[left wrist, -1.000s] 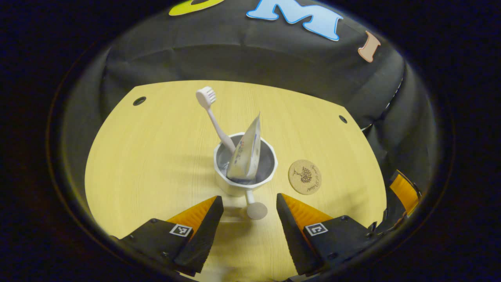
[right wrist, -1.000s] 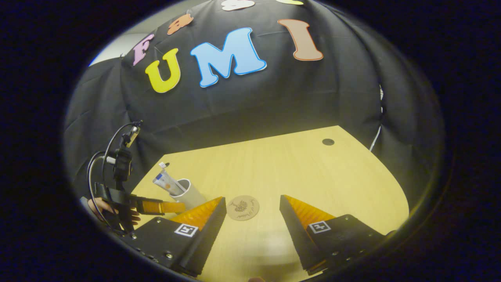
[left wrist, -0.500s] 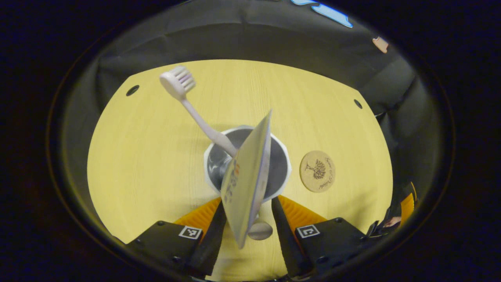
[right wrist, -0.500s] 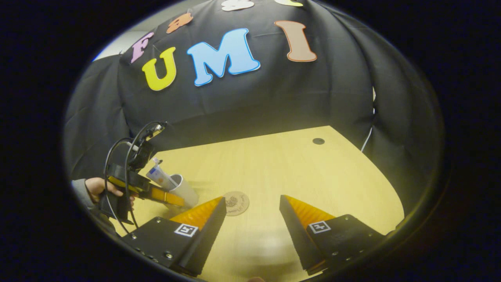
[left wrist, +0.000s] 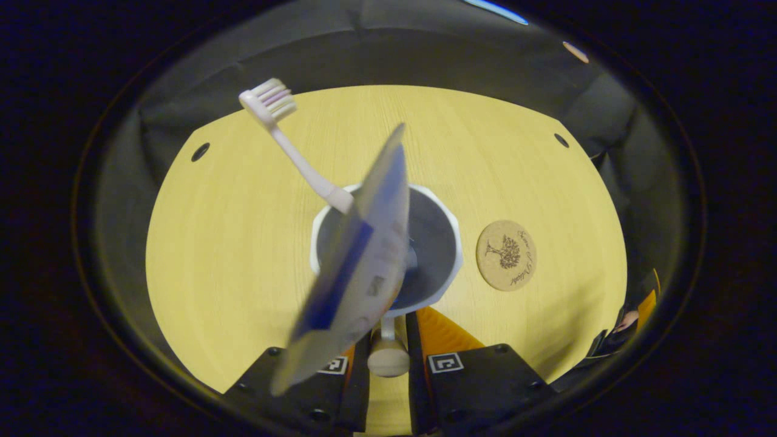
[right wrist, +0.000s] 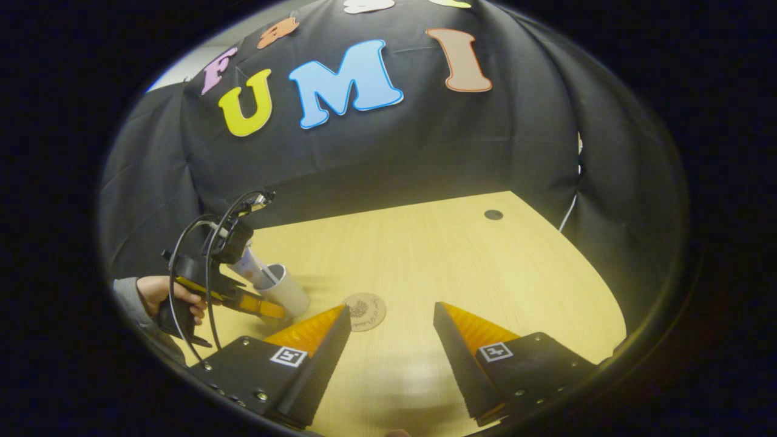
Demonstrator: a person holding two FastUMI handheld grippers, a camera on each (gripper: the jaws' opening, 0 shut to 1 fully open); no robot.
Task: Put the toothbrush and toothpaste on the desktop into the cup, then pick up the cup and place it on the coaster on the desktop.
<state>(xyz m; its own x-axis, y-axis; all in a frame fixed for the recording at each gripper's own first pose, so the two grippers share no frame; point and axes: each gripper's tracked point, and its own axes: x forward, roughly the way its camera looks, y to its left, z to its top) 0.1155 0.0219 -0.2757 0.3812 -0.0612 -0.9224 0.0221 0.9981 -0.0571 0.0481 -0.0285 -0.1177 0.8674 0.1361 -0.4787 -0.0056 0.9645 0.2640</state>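
Note:
A white cup (left wrist: 452, 267) stands on the yellow desktop (left wrist: 230, 243), holding a white toothbrush (left wrist: 297, 161) that leans to the far left and a toothpaste tube (left wrist: 358, 267) that tilts toward the camera. My left gripper (left wrist: 388, 331) is shut on the cup's knobbed handle (left wrist: 388, 358) at the near side. A round cork coaster (left wrist: 507, 255) lies just right of the cup. In the right gripper view the cup (right wrist: 288, 294) sits left of the coaster (right wrist: 364, 311), and my right gripper (right wrist: 391, 331) hovers open above the desktop with nothing between its fingers.
A person's hand (right wrist: 158, 291) holds the left gripper's body, with cables looping above it. Small round holes (left wrist: 200, 152) sit near the desktop's far corners. Black cloth walls close in the back and sides. Bare desktop stretches right of the coaster.
My left gripper moved in toward the cup and its fingers closed on the handle. The toothpaste tube tipped toward the camera. The right gripper stayed nearly still.

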